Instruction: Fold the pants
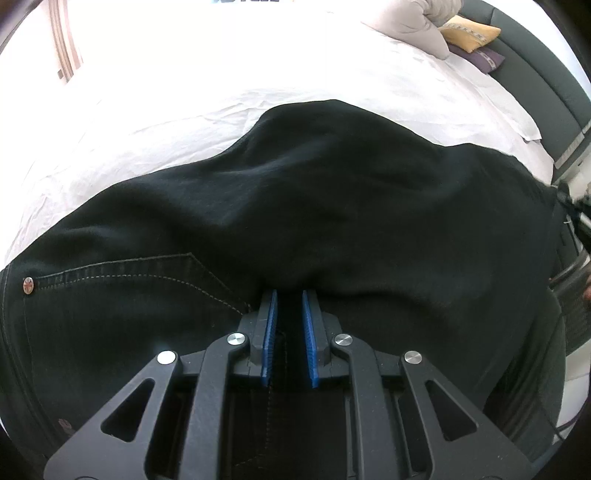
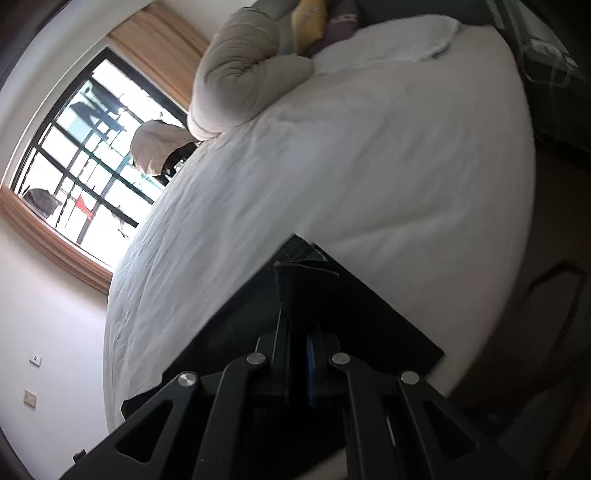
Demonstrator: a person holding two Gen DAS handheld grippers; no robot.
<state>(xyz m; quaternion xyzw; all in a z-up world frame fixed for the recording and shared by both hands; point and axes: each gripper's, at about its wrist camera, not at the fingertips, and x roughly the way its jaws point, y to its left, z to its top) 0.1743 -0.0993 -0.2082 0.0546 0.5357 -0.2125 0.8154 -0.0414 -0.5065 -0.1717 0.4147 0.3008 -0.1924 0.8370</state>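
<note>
Black jeans (image 1: 314, 199) lie spread on a white bed (image 1: 184, 92), with a stitched pocket and a metal rivet (image 1: 28, 285) at the left. My left gripper (image 1: 290, 295) is shut on a raised fold of the jeans at their near edge; the cloth fills the narrow gap between the blue pads (image 1: 269, 332). In the tilted, blurred right wrist view, my right gripper (image 2: 297, 332) is shut on a dark edge of the jeans (image 2: 295, 288) held over the white bed (image 2: 369, 147).
A rolled grey duvet (image 1: 413, 22) (image 2: 236, 81) and yellow (image 1: 469, 33) and purple (image 1: 484, 59) pillows lie at the head of the bed by a dark headboard (image 1: 535, 85). A barred window (image 2: 85, 155) is beyond the bed. Dark objects stand at the bed's right edge (image 1: 572, 229).
</note>
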